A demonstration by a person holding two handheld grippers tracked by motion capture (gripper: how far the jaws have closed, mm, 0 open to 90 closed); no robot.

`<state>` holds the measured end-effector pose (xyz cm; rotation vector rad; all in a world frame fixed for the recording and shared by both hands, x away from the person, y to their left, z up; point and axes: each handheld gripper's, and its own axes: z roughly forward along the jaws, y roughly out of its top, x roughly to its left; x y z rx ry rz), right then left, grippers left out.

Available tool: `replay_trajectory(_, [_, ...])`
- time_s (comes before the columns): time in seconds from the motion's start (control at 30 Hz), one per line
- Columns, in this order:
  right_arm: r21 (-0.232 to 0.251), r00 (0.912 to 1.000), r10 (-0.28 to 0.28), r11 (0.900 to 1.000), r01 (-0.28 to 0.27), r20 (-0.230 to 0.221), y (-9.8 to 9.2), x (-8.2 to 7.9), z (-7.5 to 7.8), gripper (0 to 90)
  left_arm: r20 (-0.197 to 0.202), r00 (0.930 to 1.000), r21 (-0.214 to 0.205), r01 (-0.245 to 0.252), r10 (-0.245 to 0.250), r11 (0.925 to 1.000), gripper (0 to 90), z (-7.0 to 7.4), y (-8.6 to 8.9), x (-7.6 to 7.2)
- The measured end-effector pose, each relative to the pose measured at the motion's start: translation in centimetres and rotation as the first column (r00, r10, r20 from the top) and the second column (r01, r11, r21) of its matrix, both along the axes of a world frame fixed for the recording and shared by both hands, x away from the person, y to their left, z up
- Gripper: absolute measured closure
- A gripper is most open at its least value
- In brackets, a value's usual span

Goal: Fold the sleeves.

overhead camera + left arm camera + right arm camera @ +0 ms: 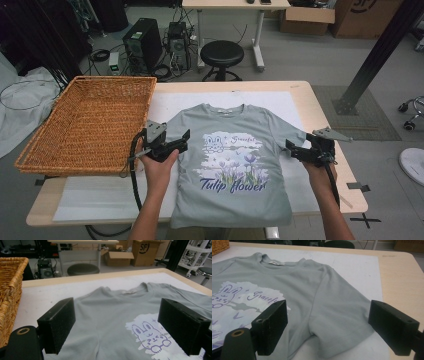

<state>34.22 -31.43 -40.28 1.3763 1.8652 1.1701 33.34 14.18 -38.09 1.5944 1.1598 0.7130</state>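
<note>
So the grey-green cotton t-shirt with a purple tulip print (232, 160) lies flat, mid-table, hem at the near edge. Left tool (169, 138) hovers spread wide over its left sleeve, right tool (298, 146) gapes by the right sleeve. Woven wicker basket (90, 120) sits at the left edge.

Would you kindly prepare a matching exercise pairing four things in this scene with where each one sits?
Things:
1. wicker basket
2. T-shirt
3. left gripper
4. right gripper

Places:
A. over the shirt's sleeve at the table's right
B. left end of the table
C. spread flat, mid-table
D. above the shirt's chest, beside the rabbit print

Pairs: 1-B, 2-C, 3-D, 4-A
</note>
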Motion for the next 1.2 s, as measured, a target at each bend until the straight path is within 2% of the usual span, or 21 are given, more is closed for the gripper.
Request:
replay_trajectory(0.07, [-0.001,1.0,-0.01,1.0,0.01,-0.001,-0.2,0.1,0.0,16.2,0.001,1.0,0.0,0.0,0.0,1.0,15.1,-0.1,0.0,0.0])
replay_trajectory(0.17, [0.0,0.9992,-0.039,0.9992,0.039,-0.004,-0.7,-0.1,0.0,17.3,-0.003,1.0,-0.023,-0.005,0.005,0.9997,15.1,-0.3,0.2,-0.1])
replay_trajectory(0.23, [-0.002,0.9982,-0.059,0.9982,0.059,-0.005,-1.2,-0.3,0.1,19.7,-0.01,0.9999,-0.017,0.0,-0.001,0.9999,15.1,-0.3,0.4,-0.2])
replay_trajectory(0.37, [0.009,0.9911,-0.13,0.9914,0.131,-0.028,-2.9,-0.4,0.5,26.7,-0.009,1.0,-0.018,0.002,-0.002,0.9998,15.2,-0.4,0.8,-0.3])
replay_trajectory(0.43, [0.014,0.9882,-0.147,0.9889,0.148,-0.043,-3.5,-0.1,0.6,32.1,-0.008,1.0,-0.016,0.004,-0.004,0.9999,15.2,-0.4,0.9,-0.3])
replay_trajectory(0.53, [0.021,0.9816,-0.174,0.9842,0.176,-0.079,-4.1,0.8,0.4,40.0,-0.008,0.9999,-0.01,0.007,-0.007,0.9999,15.2,-0.6,1.0,0.0])
replay_trajectory(0.63, [0.019,0.9777,-0.16,0.9862,0.164,-0.135,-3.9,1.9,-0.5,45.8,-0.007,0.9999,-0.009,0.01,-0.01,0.9999,15.2,-0.7,1.0,0.2])
replay_trajectory(0.7, [-0.008,0.9758,-0.145,0.9893,0.146,-0.163,-3.1,2.7,-1.2,45.7,-0.01,0.9999,-0.006,0.014,-0.014,0.9999,15.3,-0.8,1.0,0.3])
replay_trajectory(0.77, [-0.05,0.9684,-0.171,0.985,0.165,-0.181,-2.4,3.5,-2.1,45.7,-0.014,0.9998,-0.002,0.016,-0.016,0.9999,15.3,-0.9,1.0,0.4])
replay_trajectory(0.83, [-0.052,0.9612,-0.19,0.9816,0.184,-0.199,-2.2,4.3,-2.7,45.9,-0.018,0.9996,0.007,0.023,-0.023,0.9997,15.3,-1.0,0.9,0.5])
replay_trajectory(0.9, [-0.078,0.9561,-0.195,0.9802,0.182,-0.219,-1.9,5.3,-3.3,50.7,-0.02,0.9994,0.014,0.027,-0.027,0.9995,15.3,-1.1,0.8,0.6])
replay_trajectory(0.93, [-0.102,0.9564,-0.187,0.9805,0.168,-0.224,-1.7,5.8,-3.5,55.8,-0.02,0.9994,0.014,0.027,-0.027,0.9995,15.4,-1.1,0.8,0.7])
replay_trajectory(0.97, [-0.148,0.9585,-0.178,0.9779,0.148,-0.223,-1.4,6.2,-3.8,64.4,-0.021,0.9995,0.01,0.025,-0.025,0.9996,15.4,-1.2,0.8,0.7])
replay_trajectory(1.0, [-0.167,0.9607,-0.168,0.977,0.133,-0.221,-1.3,6.3,-4.0,69.6,-0.022,0.9994,0.012,0.025,-0.025,0.9996,15.3,-1.2,0.8,0.7])
replay_trajectory(1.03, [-0.184,0.9647,-0.158,0.9756,0.12,-0.21,-1.2,6.4,-4.0,81.9,-0.022,0.9994,0.014,0.027,-0.026,0.9995,15.4,-1.2,0.9,0.8])
replay_trajectory(1.07, [-0.209,0.9655,-0.16,0.9711,0.116,-0.206,-1.0,6.5,-3.9,86.7,-0.022,0.9994,0.012,0.027,-0.026,0.9996,15.4,-1.2,0.9,0.8])
replay_trajectory(1.1, [-0.237,0.968,-0.148,0.9664,0.098,-0.203,-0.9,6.6,-3.8,88.3,-0.021,0.9994,0.012,0.027,-0.027,0.9996,15.4,-1.2,1.0,0.8])
replay_trajectory(1.13, [-0.247,0.9687,-0.142,0.965,0.09,-0.203,-0.8,6.7,-3.7,88.7,-0.021,0.9994,0.013,0.027,-0.027,0.9996,15.4,-1.2,1.0,0.8])
replay_trajectory(1.2, [-0.232,0.9801,-0.146,0.9661,0.112,-0.134,-0.6,6.4,-2.8,88.7,-0.021,0.9993,0.011,0.031,-0.031,0.9995,15.4,-1.2,1.1,0.7])
